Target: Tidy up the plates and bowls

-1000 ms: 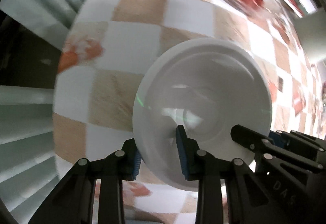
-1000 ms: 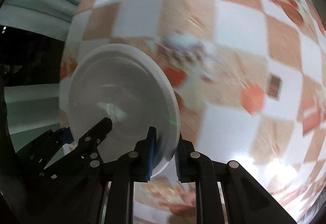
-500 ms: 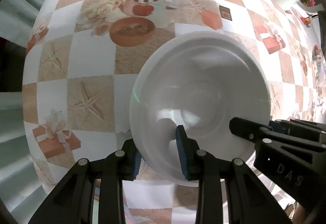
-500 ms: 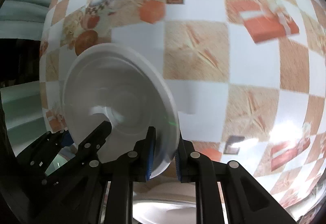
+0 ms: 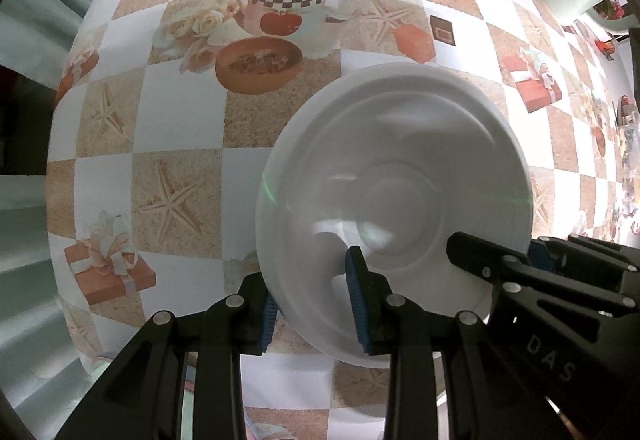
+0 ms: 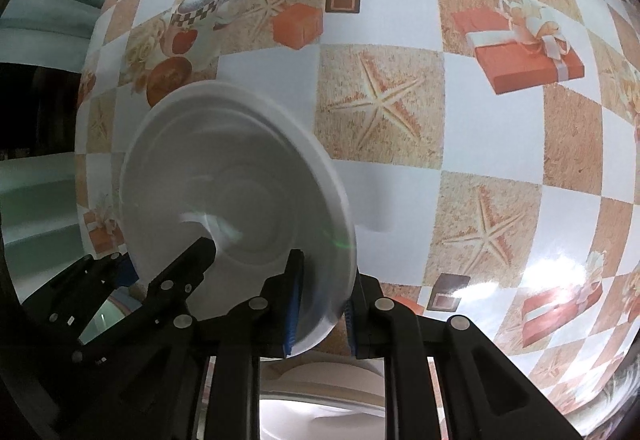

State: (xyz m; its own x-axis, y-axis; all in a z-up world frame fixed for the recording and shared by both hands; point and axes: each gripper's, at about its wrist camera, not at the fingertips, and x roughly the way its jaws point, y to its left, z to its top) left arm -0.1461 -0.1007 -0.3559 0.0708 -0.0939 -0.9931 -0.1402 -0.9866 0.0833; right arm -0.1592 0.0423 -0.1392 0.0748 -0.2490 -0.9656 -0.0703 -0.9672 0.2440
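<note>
Nearest the left wrist camera, the left gripper (image 5: pixel 314 304) is clamping its blue-padded fingers across the near rim of a round white glossy ceramic bowl (image 5: pixel 394 207), one finger outside the wall and one inside. The right gripper (image 6: pixel 320 310) is pinching the same bowl's (image 6: pixel 236 195) rim from the opposite side, so both claws are sharing one dish, which is hanging tilted above the table, apparently clear of it. The letters "DAS" are showing on the right gripper's black body (image 5: pixel 548 352) in the left view; no other writing can be read.

The bowl is looking rigid, smooth and breakable, probably moderately heavy; a glazed rim is likely slipping easily between pads, so deep bites on opposite rim points seem the sensible hold. Just under the right claw, another white dish (image 6: pixel 320 400) is lying, possibly the stack to land on. Beyond, the checkered oilcloth with printed starfish and gift boxes (image 6: pixel 400 107) is covering the table, stretching away.
</note>
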